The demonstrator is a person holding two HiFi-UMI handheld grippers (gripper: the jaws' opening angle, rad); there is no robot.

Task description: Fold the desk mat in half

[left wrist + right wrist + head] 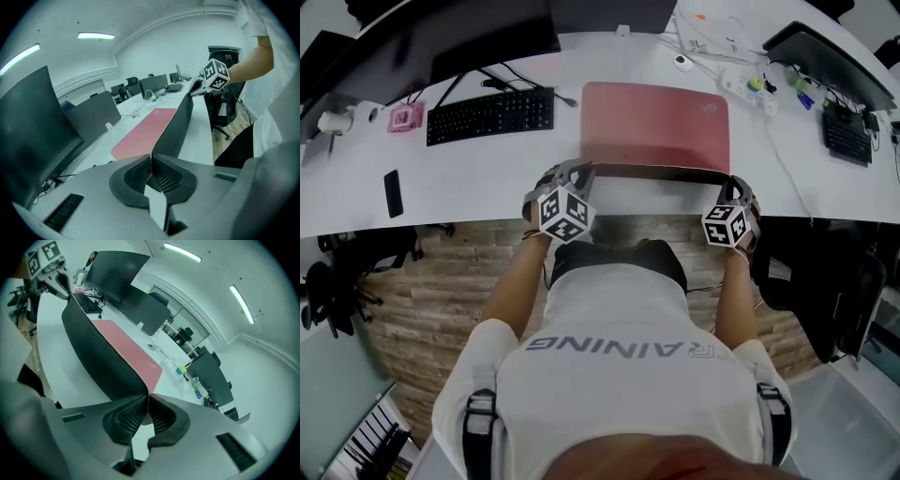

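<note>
Long white office desk (469,178) curves across the room and carries a black keyboard (490,114), a dark monitor (469,37) and, straight ahead of the person, the thin rectangular desk mat (656,122), which is pink on top and black underneath with a stitched border.

The left gripper (151,171) has its ribbed black pads clenched on the mat's near left corner, with the stitched edge running straight up out of the pinch. The right gripper (147,414) is clamped the same way on the near right corner. Neither has any gap showing beside the sheet.

Between the two grips, the near long edge is raised off the desk and stretched fairly taut. Its black underside faces the person like a low wall. In the head view a dark strip marks this lifted edge, with bare white desk below it. The far part of the mat lies flat with its pink face up, reaching toward the monitor.

By my reading the fold is begun but well short of done. Both corners are secured and the near half is peeled up, but it has not passed over the flat half. What remains is to carry the raised edge across to the far edge, match the corners, lay it down black side up and let go.
</note>
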